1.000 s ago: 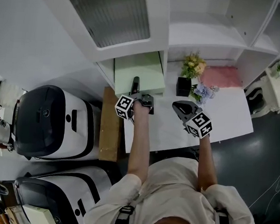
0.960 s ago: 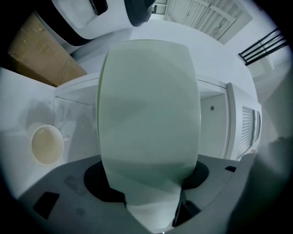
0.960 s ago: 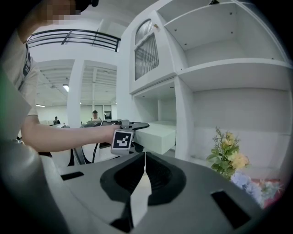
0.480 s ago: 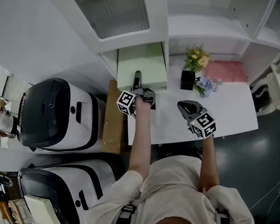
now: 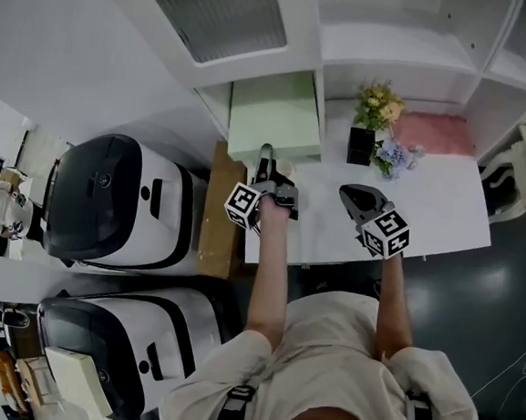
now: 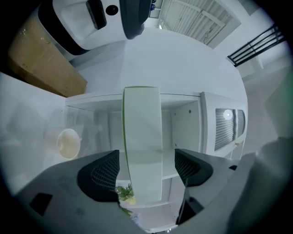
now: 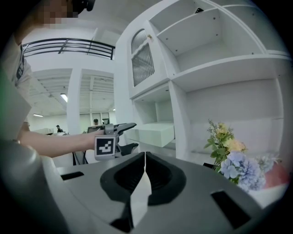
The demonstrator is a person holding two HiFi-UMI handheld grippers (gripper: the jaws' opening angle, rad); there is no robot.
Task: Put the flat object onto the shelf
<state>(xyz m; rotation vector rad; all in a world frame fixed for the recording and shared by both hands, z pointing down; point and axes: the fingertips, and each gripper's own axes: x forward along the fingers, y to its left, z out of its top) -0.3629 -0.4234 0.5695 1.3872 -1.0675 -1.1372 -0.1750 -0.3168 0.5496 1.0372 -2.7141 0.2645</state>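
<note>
The flat object (image 5: 276,114) is a pale green slab. It lies on the white shelf (image 5: 396,50), in the low compartment straight ahead of the left gripper (image 5: 267,165). That gripper's fingers have just been opening and now stand wide apart, one above the slab's plane and one below. The slab's near end sits in the gap between them, with clear space on both sides, and neither pad (image 6: 101,176) presses on it. I read this as the release: the shelf board carries the weight, so the fingers need not. A top-and-bottom hold suits a thin thing set down flat, since it can go in level.

The slab's long axis runs straight away from the left fingertips into the compartment, in line with the gripper. Its broad faces are turned up and down. The near short edge faces the fingers and seems to project past the shelf front.

The right gripper (image 7: 145,157) has its fingers pressed together on nothing. It hangs over the worktop (image 5: 437,206) to the side of the left fingers, with the flowers (image 7: 229,151) beyond its tips — probably parked clear of the placing. What remains, I judge, is to draw the left fingers back along that axis without catching an edge.
</note>
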